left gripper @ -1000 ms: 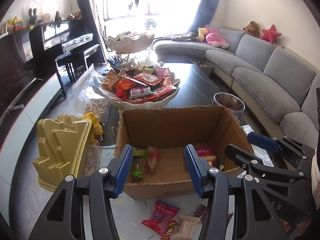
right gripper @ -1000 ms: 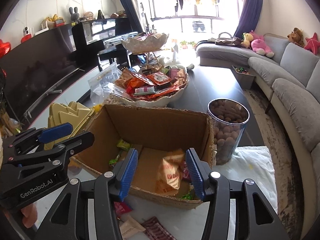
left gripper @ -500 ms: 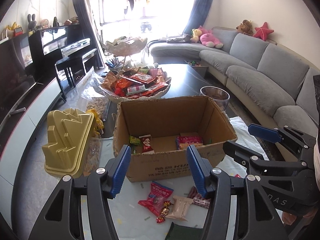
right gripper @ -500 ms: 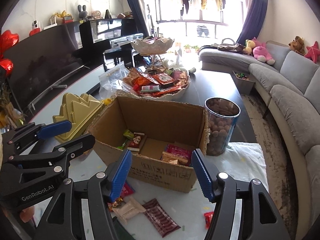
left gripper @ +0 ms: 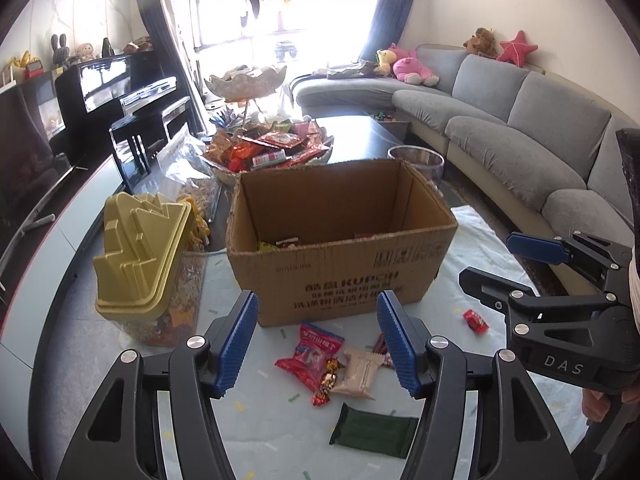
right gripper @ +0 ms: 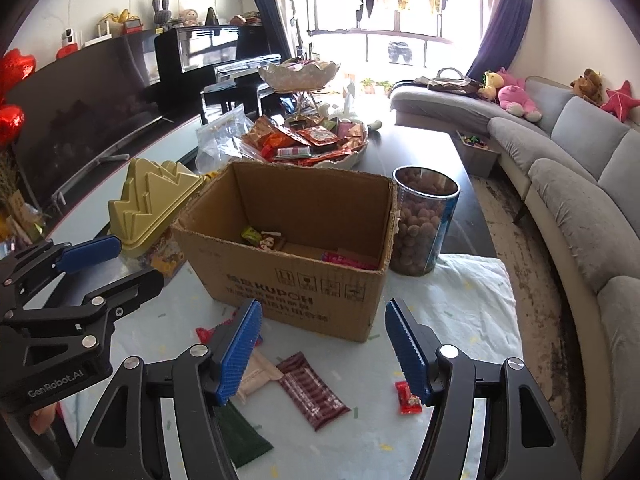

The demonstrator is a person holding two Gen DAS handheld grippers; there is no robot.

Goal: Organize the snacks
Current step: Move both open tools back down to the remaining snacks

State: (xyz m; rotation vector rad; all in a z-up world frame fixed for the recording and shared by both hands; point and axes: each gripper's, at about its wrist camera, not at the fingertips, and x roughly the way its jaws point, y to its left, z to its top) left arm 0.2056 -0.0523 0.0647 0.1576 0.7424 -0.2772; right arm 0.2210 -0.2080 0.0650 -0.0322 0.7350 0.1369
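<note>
Now we hold both tools, left tool (left gripper: 318,334) and right tool (right gripper: 322,346), half-open and empty, jaws just widened, so we lower squarely over loose snacks (left gripper: 316,354) lying on the counter (left gripper: 472,364) near the box (left gripper: 340,248).

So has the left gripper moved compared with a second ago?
Yes. The left gripper has pulled back from over the cardboard box, toward the loose snacks, jaws opening, empty.

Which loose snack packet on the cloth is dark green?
The flat dark green packet, lying nearest the camera; the other loose ones are red, beige or maroon.
</note>
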